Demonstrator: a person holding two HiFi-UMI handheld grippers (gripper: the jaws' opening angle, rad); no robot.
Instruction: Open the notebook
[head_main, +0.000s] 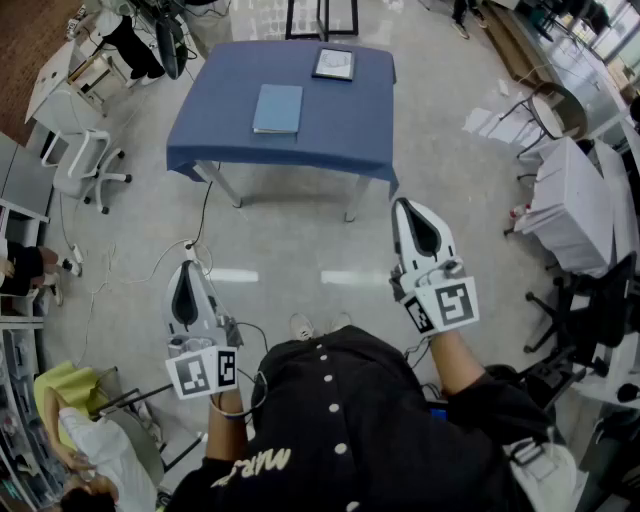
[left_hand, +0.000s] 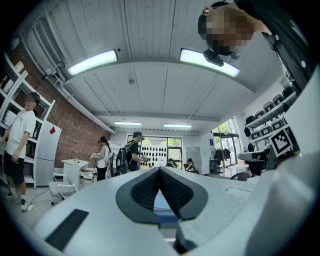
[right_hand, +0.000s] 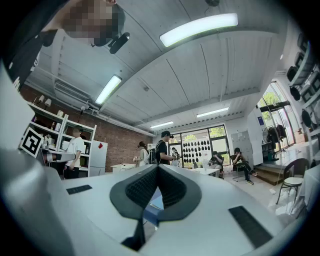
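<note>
Blue-grey flat notebook (head_main: 277, 108) sits closed on the blue-clothed table (head_main: 220, 135), well apart from the white left gripper (head_main: 187, 272) and white right gripper (head_main: 407, 208), both pressed shut on nothing. My guess is shut tips would just shove that flush cover along the cloth instead of lifting it.

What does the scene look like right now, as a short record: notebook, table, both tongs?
notebook: closed, blue cover, flat on the table
table: blue cloth, ahead of the person
panel: flat, dark-framed, near the table's far edge, apart from the notebook
left tongs: shut, empty, well short of the table
right tongs: shut, empty, well short of the table
task state: notebook not yet touched
</note>
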